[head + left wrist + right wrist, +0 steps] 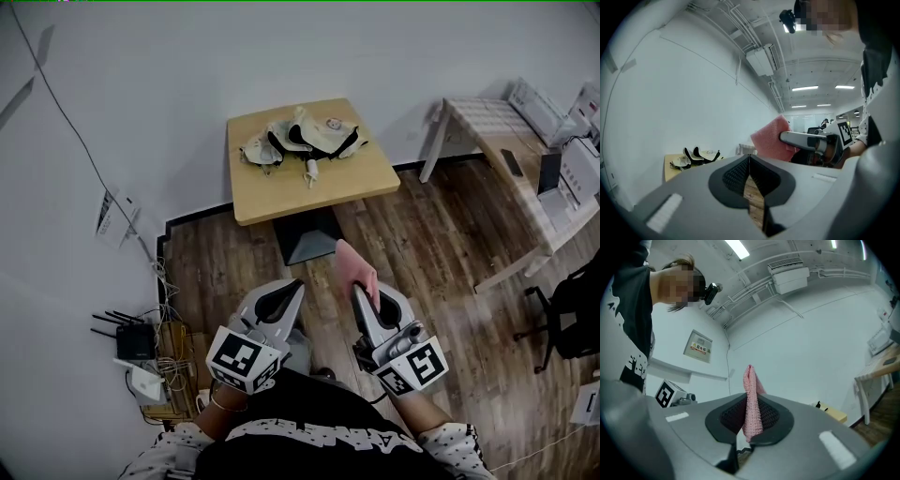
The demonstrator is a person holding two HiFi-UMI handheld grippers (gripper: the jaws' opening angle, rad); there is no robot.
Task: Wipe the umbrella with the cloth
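Note:
A folded cream and black umbrella [302, 141] lies on a small square wooden table [370, 178] ahead of me; the left gripper view shows the umbrella [696, 157] at its left. My right gripper [356, 291] is shut on a pink cloth [354, 267], whose free end stands up between the pads [751, 404]. My left gripper [296, 284] is beside it, jaws shut with nothing between them [749, 158]. Both grippers hang over the wooden floor, short of the table. In the left gripper view the cloth [771, 138] shows held by the right gripper [806, 140].
The table's dark base [305, 239] stands on the floor between me and the tabletop. A white desk [487, 122] with boxes is at the right, a black chair [572, 309] beside it. A router and cables [141, 352] lie at the left wall.

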